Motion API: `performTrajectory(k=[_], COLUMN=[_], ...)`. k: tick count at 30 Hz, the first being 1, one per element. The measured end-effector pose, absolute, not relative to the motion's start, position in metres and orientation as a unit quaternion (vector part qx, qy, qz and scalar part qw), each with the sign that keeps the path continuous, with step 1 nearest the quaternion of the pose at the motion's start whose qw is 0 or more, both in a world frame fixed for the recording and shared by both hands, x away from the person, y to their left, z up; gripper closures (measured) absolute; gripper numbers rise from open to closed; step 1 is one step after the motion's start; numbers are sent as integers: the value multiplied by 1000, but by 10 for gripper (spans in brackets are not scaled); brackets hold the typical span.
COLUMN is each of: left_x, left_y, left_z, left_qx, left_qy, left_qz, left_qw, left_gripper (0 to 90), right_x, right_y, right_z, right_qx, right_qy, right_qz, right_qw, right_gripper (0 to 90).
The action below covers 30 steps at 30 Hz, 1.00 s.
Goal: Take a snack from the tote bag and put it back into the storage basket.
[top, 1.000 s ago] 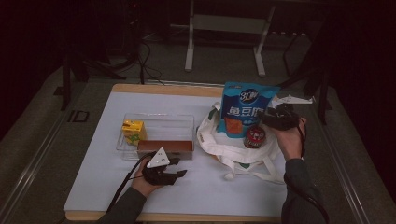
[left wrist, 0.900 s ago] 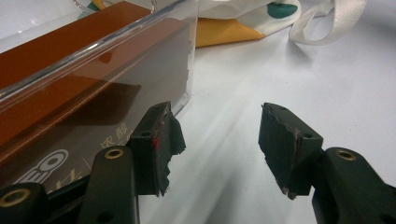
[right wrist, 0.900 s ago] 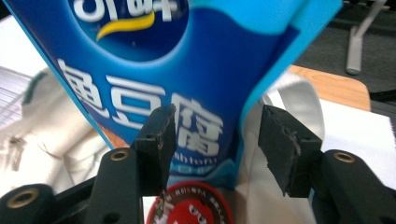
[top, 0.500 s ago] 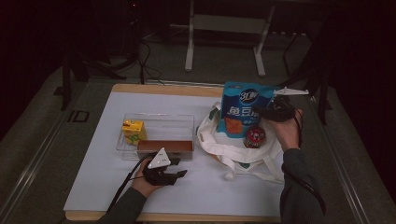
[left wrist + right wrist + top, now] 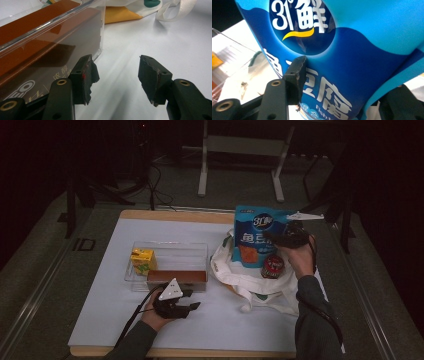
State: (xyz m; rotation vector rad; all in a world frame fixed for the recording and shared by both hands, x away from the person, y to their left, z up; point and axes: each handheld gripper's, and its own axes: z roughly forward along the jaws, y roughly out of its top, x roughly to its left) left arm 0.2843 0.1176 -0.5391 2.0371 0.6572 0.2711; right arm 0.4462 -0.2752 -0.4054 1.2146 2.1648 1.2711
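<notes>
A blue snack bag (image 5: 256, 237) with white lettering stands upright over the white tote bag (image 5: 260, 280), and my right gripper (image 5: 286, 239) is shut on its right edge. Up close the blue snack bag (image 5: 352, 57) sits between the right gripper's jaws. A red-topped can (image 5: 273, 266) rests on the tote just below it. My left gripper (image 5: 189, 302) lies on the table in front of the clear bin (image 5: 167, 251), jaws open and empty. In the left gripper view the left gripper (image 5: 115, 75) points past the bin's corner, beside the brown box (image 5: 37, 47) inside it.
The clear bin holds a yellow juice carton (image 5: 142, 261) at its left and the brown box (image 5: 176, 277) along its front. The tote's handles (image 5: 262, 300) trail toward the front right. A white mat (image 5: 100, 285) covers the table, with bare surface at the left and front.
The right gripper has tipped the blue bag a little more upright and shifted it slightly right. The left gripper stays put.
</notes>
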Motion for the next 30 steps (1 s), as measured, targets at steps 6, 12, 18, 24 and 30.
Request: performTrajectory(k=[6,12,18,24,30], left_x=[285,285,285,285,285], left_y=[118,117,117,117,118], left_z=[-539,-539,-539,-539,-539], left_qx=[832,833,832,832,832], left_qy=[272,272,273,274,274], left_qz=[109,110,110,109,109], left_qw=[472,470,470,469,470], left_gripper=[455,464,463,463,463], right_x=[447,446,446,444,443], right_y=[-271,-269,-264,-259,-254], right_z=[-403,-403,-400,-396,-391], right_qx=[424,426,423,412,409], right_qy=[757,747,751,756,756], right_qz=[470,490,486,488,489], right_qw=[161,142,144,144,148], right_gripper=[613,789,867,881,883])
